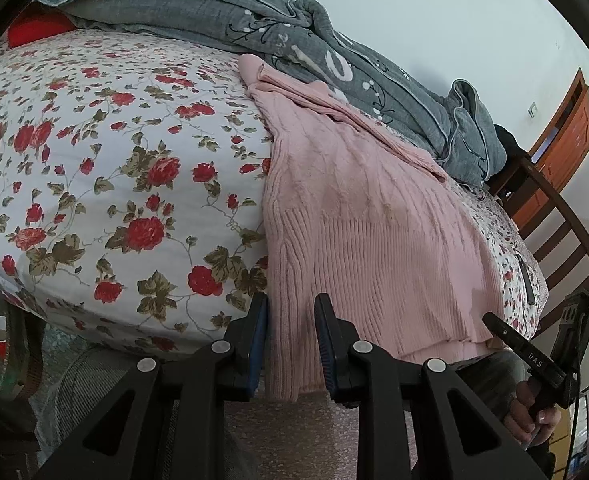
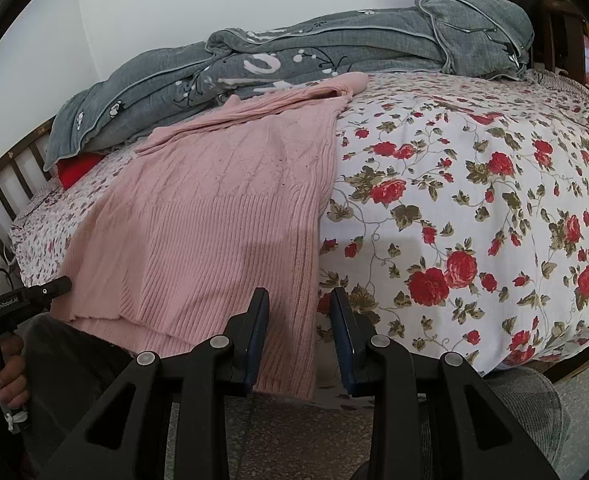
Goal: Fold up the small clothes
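The pink sweater (image 1: 358, 220) lay flat on the flowery bed (image 1: 94, 168), its bottom edge hanging over the side. Each hand-held gripper, left (image 1: 290, 344) and right (image 2: 299, 340), stood a little open around a bottom corner, not squeezing.

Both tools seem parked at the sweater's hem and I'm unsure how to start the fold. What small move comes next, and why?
Probably close the left tool and right tool on the sweater. Each straddles a hem corner hanging off the bed, fabric between its fingers but seemingly ungripped, so a firm pinch comes before any lift.
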